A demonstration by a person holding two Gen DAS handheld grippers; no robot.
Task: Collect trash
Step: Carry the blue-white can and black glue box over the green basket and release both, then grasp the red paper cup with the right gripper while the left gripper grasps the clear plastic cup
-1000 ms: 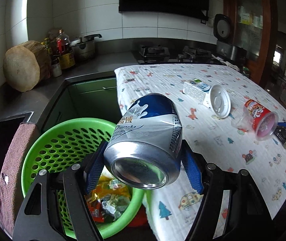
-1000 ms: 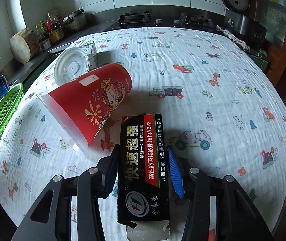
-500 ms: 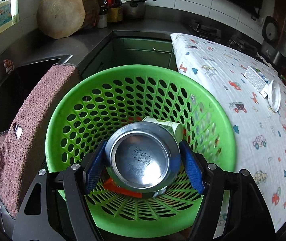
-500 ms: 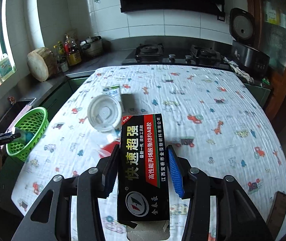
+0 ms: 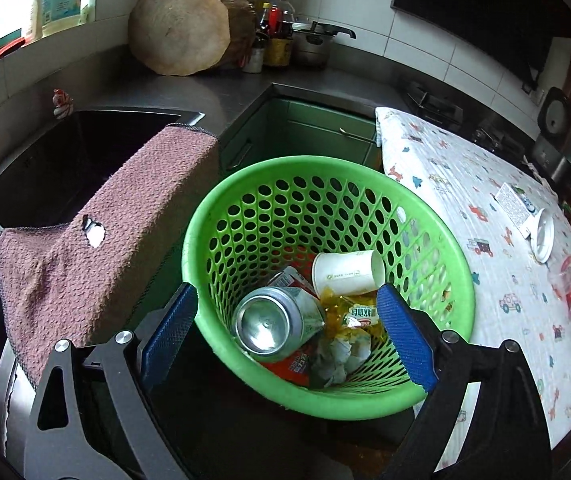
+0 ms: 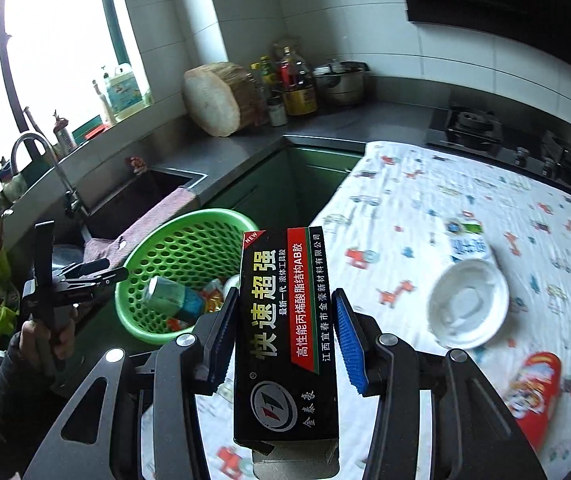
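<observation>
My left gripper (image 5: 285,328) is open and empty above the green perforated basket (image 5: 213,216). The silver-blue can (image 5: 273,324) lies inside it with a white paper cup (image 5: 345,272) and wrappers. My right gripper (image 6: 283,336) is shut on a black glue box (image 6: 285,328), held above the table edge near the basket (image 6: 173,240). The left gripper (image 6: 97,276) shows in the right wrist view beside the basket. On the tablecloth lie a red cup (image 6: 533,380), a white lid (image 6: 469,308) and a small white carton (image 6: 467,240).
A brown towel (image 5: 97,248) hangs over the sink edge left of the basket. The sink (image 6: 137,196) and faucet (image 6: 41,152) are at left. A wooden chopping block (image 5: 181,28), bottles and a pot stand on the counter. The stove (image 6: 473,124) is behind the table.
My left gripper opened and let the can drop into the basket, then drew back. My right gripper carried the glue box left, toward the basket.
</observation>
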